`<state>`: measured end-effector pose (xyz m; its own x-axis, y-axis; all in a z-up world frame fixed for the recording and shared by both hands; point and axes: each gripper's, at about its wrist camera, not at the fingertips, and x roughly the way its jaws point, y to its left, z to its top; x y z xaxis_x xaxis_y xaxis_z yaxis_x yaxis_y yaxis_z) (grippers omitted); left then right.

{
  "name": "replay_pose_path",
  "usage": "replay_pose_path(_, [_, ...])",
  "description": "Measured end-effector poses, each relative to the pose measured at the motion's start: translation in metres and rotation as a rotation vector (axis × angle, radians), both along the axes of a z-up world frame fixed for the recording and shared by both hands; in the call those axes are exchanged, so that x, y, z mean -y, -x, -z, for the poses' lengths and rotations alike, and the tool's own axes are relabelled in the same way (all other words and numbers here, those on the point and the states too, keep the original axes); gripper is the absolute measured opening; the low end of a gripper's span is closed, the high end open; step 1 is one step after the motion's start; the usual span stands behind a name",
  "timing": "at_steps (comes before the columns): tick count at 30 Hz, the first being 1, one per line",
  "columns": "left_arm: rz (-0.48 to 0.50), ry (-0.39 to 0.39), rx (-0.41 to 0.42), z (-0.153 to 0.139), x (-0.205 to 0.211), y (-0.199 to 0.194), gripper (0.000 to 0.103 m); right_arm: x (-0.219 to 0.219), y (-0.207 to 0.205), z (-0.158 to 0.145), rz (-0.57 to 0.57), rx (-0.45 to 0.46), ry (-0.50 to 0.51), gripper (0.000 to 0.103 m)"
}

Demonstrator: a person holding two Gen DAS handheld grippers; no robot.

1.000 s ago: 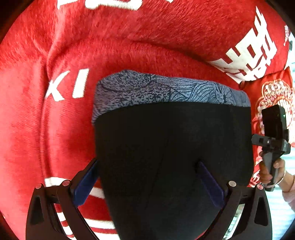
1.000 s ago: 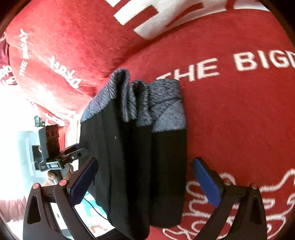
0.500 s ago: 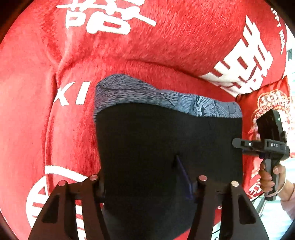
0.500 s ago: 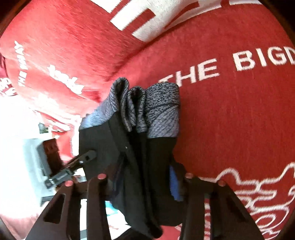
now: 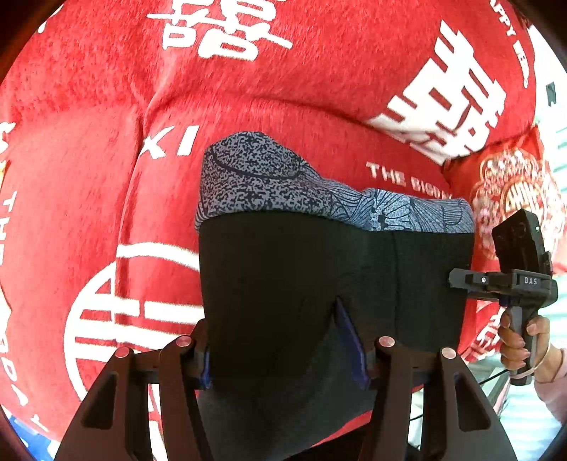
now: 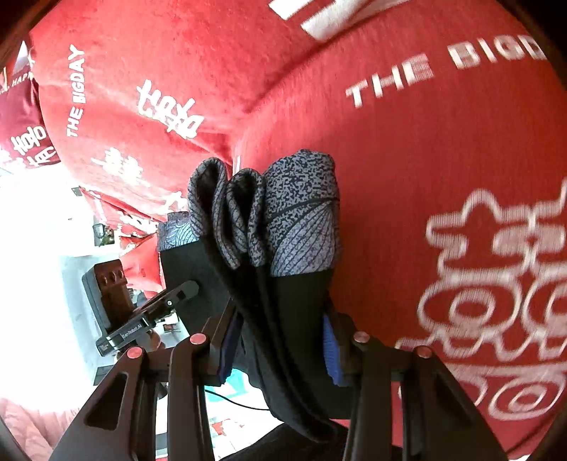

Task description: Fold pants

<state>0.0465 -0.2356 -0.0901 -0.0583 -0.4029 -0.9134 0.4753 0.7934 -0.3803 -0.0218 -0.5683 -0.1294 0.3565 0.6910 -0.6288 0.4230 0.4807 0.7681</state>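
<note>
Black pants (image 5: 301,290) with a grey-blue patterned waistband (image 5: 269,177) are folded into a thick bundle and rest on a red plush sofa cover (image 5: 88,184).

In the left wrist view, the left gripper (image 5: 280,358) is clamped on the near edge of the pants, its blue-padded fingers (image 5: 349,337) pressed into the black cloth. The waistband lies at the far end, straight ahead of the gripper. To its right, the right gripper (image 5: 457,278) meets the side of the bundle; its black body reads "DAS" and a hand (image 5: 521,337) holds its handle.

In the right wrist view, the right gripper (image 6: 280,344) is clenched on the stacked layers of the pants (image 6: 283,319), which stand between its fingers with the rolled waistband (image 6: 276,212) folds just ahead. To its left, the left gripper (image 6: 187,289) touches the bundle; its label is too small to read with certainty.

White print on the cover reads "THE BIGDAY" (image 6: 76,92), beside Chinese characters (image 5: 219,28) and "XI" (image 5: 170,145).
</note>
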Motion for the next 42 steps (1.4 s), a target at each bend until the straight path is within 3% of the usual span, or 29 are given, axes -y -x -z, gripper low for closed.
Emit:
replay_pose_path(5, [-0.010, -0.013, 0.030, 0.025, -0.016, 0.008, 0.060, -0.016, 0.019, 0.018, 0.033, -0.025, 0.056, 0.046])
replay_pose_path(7, [-0.037, -0.029, 0.055, 0.033, -0.016, 0.004, 0.077, -0.014, 0.021, 0.024, 0.049, -0.029, 0.090, 0.050])
replay_pose_path(12, [-0.067, -0.069, 0.108, 0.043, -0.017, 0.000, 0.097, -0.013, 0.019, 0.040, 0.077, -0.047, 0.147, 0.067])
replay_pose_path(21, [-0.046, -0.170, 0.147, 0.026, -0.024, 0.018, 0.097, -0.029, 0.031, 0.012, 0.085, -0.121, 0.310, 0.074])
replay_pose_path(31, [-0.011, -0.292, 0.202, -0.010, -0.037, 0.065, 0.097, -0.053, 0.083, -0.031, 0.110, -0.241, 0.541, 0.087])
replay_pose_path(34, [0.021, -0.323, 0.237, -0.025, -0.037, 0.078, 0.097, -0.065, 0.096, -0.044, 0.110, -0.265, 0.620, 0.103])
replay_pose_path(40, [0.061, -0.327, 0.267, -0.053, -0.040, 0.096, 0.098, -0.093, 0.101, -0.073, 0.088, -0.257, 0.718, 0.103])
replay_pose_path(42, [0.060, -0.329, 0.262, -0.061, -0.041, 0.100, 0.102, -0.103, 0.098, -0.082, 0.084, -0.258, 0.731, 0.103])
